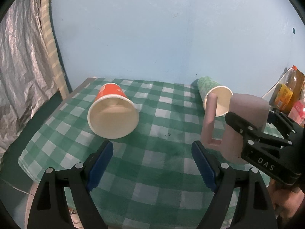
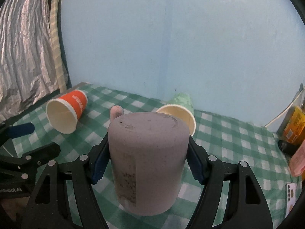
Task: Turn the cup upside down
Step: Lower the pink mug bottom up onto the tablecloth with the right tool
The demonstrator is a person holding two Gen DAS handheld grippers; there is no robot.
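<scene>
A pale pink mug [image 2: 148, 164] with a handle [image 1: 209, 122] stands upside down, base up, on the green checked tablecloth [image 1: 152, 171]. My right gripper [image 2: 146, 162] is shut on the mug, its blue pads [image 2: 99, 164] pressing both sides; it also shows in the left wrist view [image 1: 253, 126]. My left gripper [image 1: 152, 164] is open and empty, low over the cloth, left of the mug. An orange paper cup [image 1: 112, 110] and a green paper cup [image 1: 213, 95] lie on their sides further back.
A blue wall [image 1: 171, 38] stands right behind the table. A silver curtain [image 1: 21, 66] hangs at the left. Bottles and packets [image 1: 289, 93] crowd the right edge, with a phone [image 2: 290, 192] near the front right corner.
</scene>
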